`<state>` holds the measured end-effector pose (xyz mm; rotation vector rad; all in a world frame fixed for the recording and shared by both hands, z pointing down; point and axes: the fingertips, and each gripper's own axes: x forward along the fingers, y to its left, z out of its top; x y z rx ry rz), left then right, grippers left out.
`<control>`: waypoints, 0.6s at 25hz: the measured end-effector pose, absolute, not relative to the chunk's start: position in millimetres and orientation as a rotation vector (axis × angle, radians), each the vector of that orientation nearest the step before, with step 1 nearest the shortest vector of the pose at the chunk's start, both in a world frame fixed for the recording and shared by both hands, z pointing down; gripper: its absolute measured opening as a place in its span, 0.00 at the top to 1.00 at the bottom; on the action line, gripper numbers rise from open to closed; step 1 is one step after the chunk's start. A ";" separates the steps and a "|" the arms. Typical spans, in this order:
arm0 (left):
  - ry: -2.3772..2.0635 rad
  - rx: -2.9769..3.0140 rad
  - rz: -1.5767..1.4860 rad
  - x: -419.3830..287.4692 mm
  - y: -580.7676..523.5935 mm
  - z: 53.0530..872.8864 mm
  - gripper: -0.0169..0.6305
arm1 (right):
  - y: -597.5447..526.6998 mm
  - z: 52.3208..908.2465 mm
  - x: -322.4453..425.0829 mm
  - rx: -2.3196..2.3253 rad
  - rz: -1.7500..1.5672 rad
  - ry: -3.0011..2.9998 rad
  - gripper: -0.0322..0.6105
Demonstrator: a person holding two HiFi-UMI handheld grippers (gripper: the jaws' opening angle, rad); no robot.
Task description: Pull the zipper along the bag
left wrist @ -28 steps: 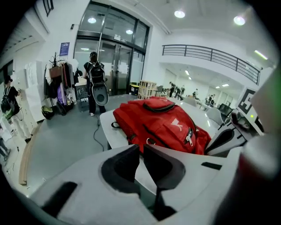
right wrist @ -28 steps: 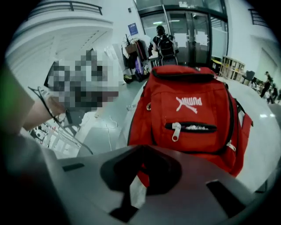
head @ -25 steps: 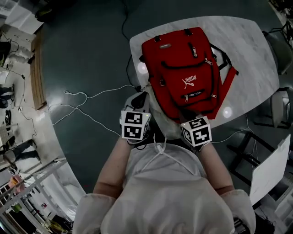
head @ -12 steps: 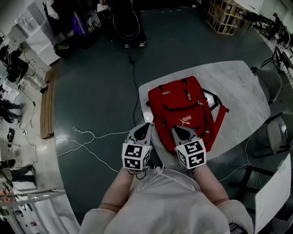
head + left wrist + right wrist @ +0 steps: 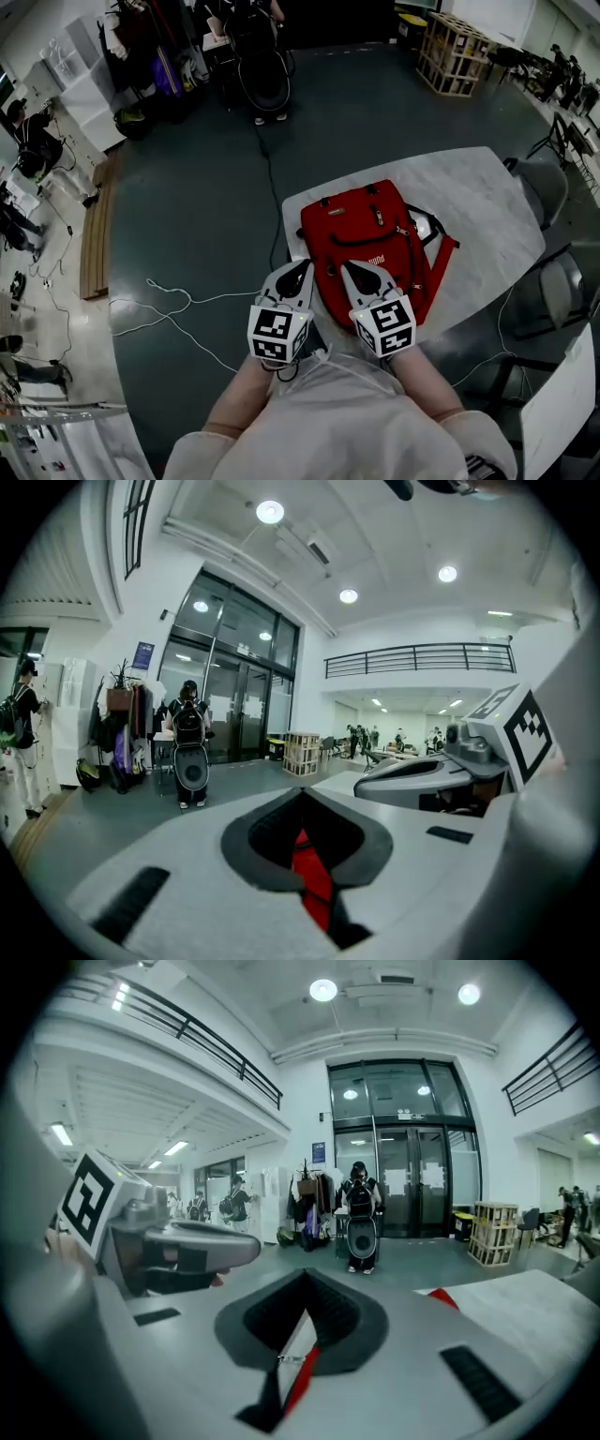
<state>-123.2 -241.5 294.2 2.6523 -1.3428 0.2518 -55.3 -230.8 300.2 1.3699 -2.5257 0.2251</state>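
— Left gripper: how is it sitting against a second ago?
— It is riding higher now, with its jaws pressing together on nothing. The right gripper is hanging just beside it, lifted as well, with its jaws also meeting tip to tip and empty. A second ago both were sitting low at the bag's near edge, the right one's tips over the red fabric.
— And what is changing around them?
— The dark floor is filling more of the head view than before, and the far end of the room is coming into sight. The white table is taking up less of the picture.
— Where is the bag lying?
— The red bag is lying flat on the table's left part, where it was earlier. It is ahead of and below both grippers, and apart from them. Its strap is trailing off to the right.
— The zipper?
— The zipper is showing only as a dark curved seam across the front. I cannot tell whether it is open or closed.
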 end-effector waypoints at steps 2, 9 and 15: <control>-1.336 2.654 0.245 -122.0 -240.0 294.4 0.94 | -228.9 300.4 -56.2 1.365 0.227 -2.533 0.91; -1.317 2.653 0.254 -117.9 -238.7 296.6 0.95 | -225.5 307.3 -55.6 1.364 0.274 -2.524 0.91; -1.323 2.664 0.263 -114.6 -236.7 294.8 0.95 | -229.7 303.5 -36.9 1.500 0.349 -2.508 0.91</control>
